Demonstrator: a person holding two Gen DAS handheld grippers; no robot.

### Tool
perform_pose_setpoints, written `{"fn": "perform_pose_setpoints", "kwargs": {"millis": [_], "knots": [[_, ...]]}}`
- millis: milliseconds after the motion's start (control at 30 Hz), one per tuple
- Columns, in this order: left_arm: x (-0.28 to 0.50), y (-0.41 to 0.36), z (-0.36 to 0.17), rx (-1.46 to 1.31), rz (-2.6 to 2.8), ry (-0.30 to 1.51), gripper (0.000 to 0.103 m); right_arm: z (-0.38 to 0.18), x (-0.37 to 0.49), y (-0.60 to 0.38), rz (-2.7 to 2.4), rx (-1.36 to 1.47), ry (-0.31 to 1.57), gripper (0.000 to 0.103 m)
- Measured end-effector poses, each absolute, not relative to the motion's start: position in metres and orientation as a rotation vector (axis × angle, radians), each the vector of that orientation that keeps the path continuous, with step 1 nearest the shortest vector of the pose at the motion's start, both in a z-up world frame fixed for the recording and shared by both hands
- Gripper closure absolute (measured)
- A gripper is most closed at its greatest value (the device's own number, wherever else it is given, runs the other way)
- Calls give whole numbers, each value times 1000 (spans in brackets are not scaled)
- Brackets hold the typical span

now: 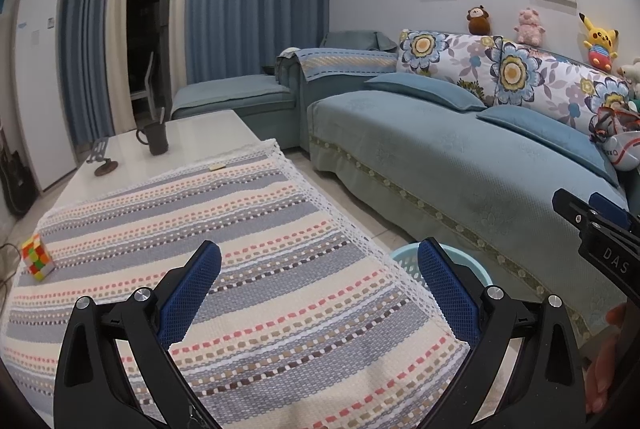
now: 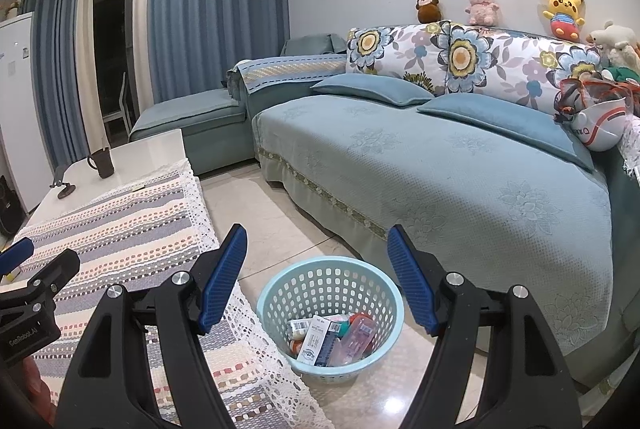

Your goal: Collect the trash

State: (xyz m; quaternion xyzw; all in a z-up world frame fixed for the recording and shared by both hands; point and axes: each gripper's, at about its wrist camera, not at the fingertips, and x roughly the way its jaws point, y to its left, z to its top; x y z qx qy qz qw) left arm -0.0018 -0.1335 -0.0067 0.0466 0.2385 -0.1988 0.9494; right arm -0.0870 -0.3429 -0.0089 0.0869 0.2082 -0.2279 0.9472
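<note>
A light blue perforated basket (image 2: 320, 281) stands on the tiled floor between the table and the sofa. It holds several pieces of trash (image 2: 332, 339): small boxes, a tube and a pink wrapper. My right gripper (image 2: 316, 249) is open and empty, above the basket. My left gripper (image 1: 320, 263) is open and empty over the striped tablecloth (image 1: 260, 229). The basket's rim (image 1: 404, 257) shows just past the table's edge in the left wrist view. The right gripper's body (image 1: 600, 233) shows at the right edge there; the left gripper's body (image 2: 32, 293) shows at the left edge of the right wrist view.
On the table are a Rubik's cube (image 1: 37, 257), a dark mug (image 1: 154, 137), a small stand (image 1: 103, 159) and a small flat pale object (image 1: 218, 167). A blue sofa (image 2: 440, 181) with cushions and plush toys runs along the right. A white fridge (image 1: 38, 77) stands far left.
</note>
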Motion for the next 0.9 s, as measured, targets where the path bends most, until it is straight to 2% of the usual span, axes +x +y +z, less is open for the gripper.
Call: {"fn": "perform_pose_setpoints", "kwargs": {"millis": [900], "knots": [[-1, -136, -5, 84, -414, 499, 7, -11, -82, -344, -467, 144, 436, 31]]}}
